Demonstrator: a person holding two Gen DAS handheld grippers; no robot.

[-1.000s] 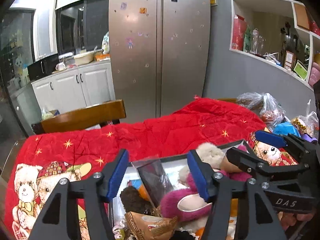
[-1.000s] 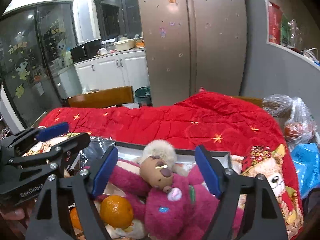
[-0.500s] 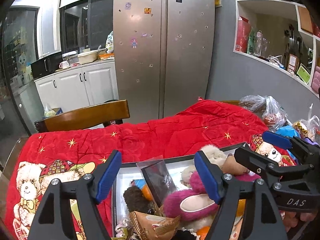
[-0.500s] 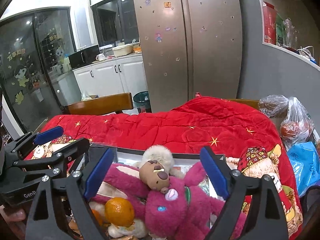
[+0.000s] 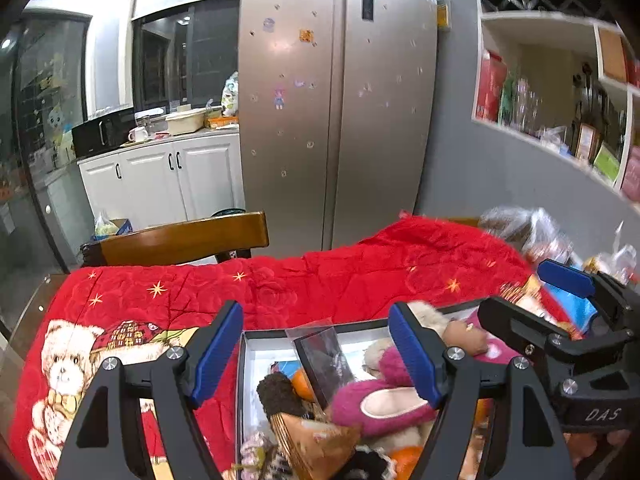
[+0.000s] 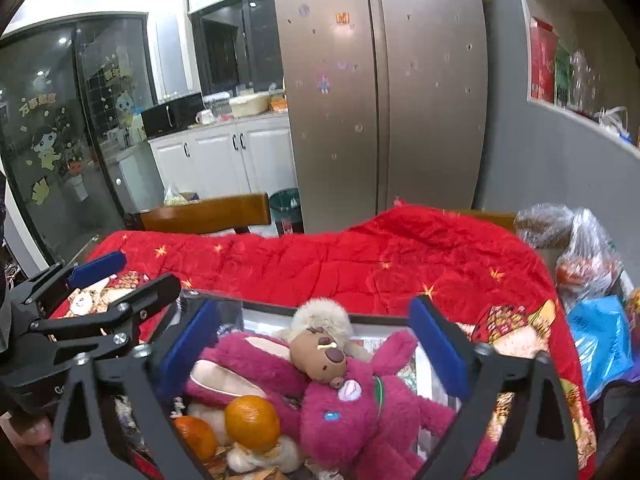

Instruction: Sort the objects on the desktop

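Red quilt (image 5: 328, 280) covers the bench, and a shallow box (image 5: 241, 364) heaped with toys and fruit sits at its near end. In the left wrist view the left gripper (image 5: 316, 354) hangs over the box's left half, jaws apart with nothing between the pads; they have just been opening. Under it lie a clear packet (image 5: 324, 356), a brown fuzzy ball (image 5: 278, 390) and a paper wrapper (image 5: 316, 440), all overlapping. The risk I see is a pinch taking two things at once, or the packet's slick film slipping out. The box's left wall is just beside the left pad and could be caught on a descent. To the right, the right gripper (image 5: 532, 304) is near, so a sideways swing could knock the two together.

In the right wrist view the right gripper (image 6: 312, 344) has its jaws at their widest, just opened further, empty, straddling the pink plush (image 6: 340, 396) and the bear head (image 6: 320, 354) without touching. Two oranges (image 6: 252, 420) rest against the plush; lifting it may roll them out of the box. The far quilt is bare and gives the best room for setting things down. Plastic bags (image 6: 584, 256) crowd the right edge, and a chair back (image 6: 204, 212) stands behind the far edge.
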